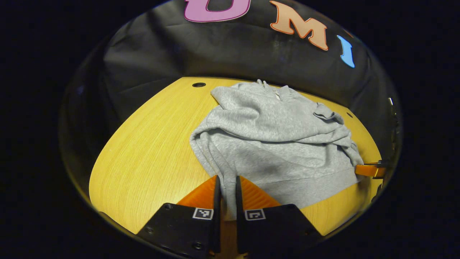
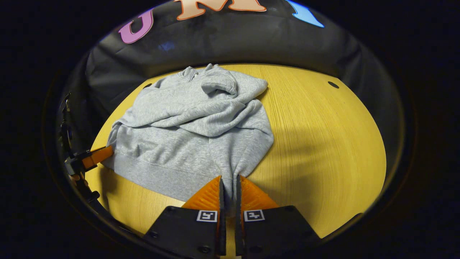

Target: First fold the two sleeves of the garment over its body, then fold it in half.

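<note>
Surface: yellow wooden table point(image 1: 151, 158) against a black cloth wall; a small hole point(image 1: 198, 85) sits near its far edge.
Garment: grey sweatshirt point(image 1: 273, 144) lies flat mid-table, collar point(image 1: 276, 91) toward the wall, hem point(image 1: 305, 180) toward the grippers.
Sleeves: both appear already laid across the body; a cuff point(image 2: 217, 83) rests near the collar. First step judged done, half-fold pending.
Left gripper: left gripper point(image 1: 227, 180) is at the hem's left corner, fingers nearly together with grey cloth pinched between them.
Right gripper: right gripper point(image 2: 229, 180) is at the opposite hem corner, fingers likewise closed onto a pinch of cloth. Each gripper also appears at the edge of the other's view, at the far hem corner point(image 1: 368, 169).
Stage: judged ready to lift the hem toward the collar.
Risk, grip: each pinch looks shallow, so a corner could slip out if lifted fast.
Risk, sleeves: the loosely stacked sleeves could slide off the body as the hem rises.
Risk, alignment: uneven travel of the two hands would skew the fold.
</note>
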The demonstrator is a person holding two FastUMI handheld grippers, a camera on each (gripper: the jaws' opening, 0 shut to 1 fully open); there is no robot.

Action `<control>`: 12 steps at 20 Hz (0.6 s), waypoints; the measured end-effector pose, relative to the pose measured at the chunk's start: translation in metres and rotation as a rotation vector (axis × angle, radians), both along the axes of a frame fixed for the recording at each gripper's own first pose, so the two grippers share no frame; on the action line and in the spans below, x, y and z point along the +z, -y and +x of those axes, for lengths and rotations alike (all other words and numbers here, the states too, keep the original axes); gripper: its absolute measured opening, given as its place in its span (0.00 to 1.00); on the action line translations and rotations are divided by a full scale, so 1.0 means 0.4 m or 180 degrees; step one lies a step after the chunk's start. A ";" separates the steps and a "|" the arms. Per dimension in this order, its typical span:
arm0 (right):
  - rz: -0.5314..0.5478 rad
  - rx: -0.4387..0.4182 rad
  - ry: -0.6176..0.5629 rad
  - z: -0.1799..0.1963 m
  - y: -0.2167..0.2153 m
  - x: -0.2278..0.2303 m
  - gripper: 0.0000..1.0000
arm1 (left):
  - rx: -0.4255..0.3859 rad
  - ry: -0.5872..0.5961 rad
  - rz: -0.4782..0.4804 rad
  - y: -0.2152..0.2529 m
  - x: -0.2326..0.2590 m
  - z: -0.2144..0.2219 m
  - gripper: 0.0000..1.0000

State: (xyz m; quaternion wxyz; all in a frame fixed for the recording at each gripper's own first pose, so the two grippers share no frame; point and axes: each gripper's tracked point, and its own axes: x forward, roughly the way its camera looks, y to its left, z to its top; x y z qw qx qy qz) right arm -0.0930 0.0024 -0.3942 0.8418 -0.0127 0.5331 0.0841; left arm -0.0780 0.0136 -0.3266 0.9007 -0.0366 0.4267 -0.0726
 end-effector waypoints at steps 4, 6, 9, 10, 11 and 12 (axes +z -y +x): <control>-0.0033 0.0027 -0.0076 0.003 0.000 0.002 0.05 | -0.0021 -0.0096 -0.0001 0.005 -0.001 -0.004 0.02; 0.0040 -0.0025 -0.0139 0.003 -0.001 0.003 0.05 | -0.0015 -0.0147 -0.0010 0.005 0.000 -0.003 0.00; 0.0144 -0.0109 -0.0231 -0.002 -0.003 0.014 0.05 | -0.0028 -0.0223 -0.0069 0.005 0.003 -0.015 0.00; 0.0152 -0.0091 -0.0231 0.001 -0.003 0.018 0.05 | -0.0042 -0.0247 -0.0077 0.003 0.002 -0.015 0.00; 0.0155 -0.0057 -0.0248 0.002 -0.005 0.020 0.05 | -0.0047 -0.0266 -0.0083 0.002 0.003 -0.014 0.00; 0.0158 -0.0039 -0.0255 0.005 -0.004 0.024 0.05 | -0.0051 -0.0292 -0.0089 0.003 0.002 -0.014 0.00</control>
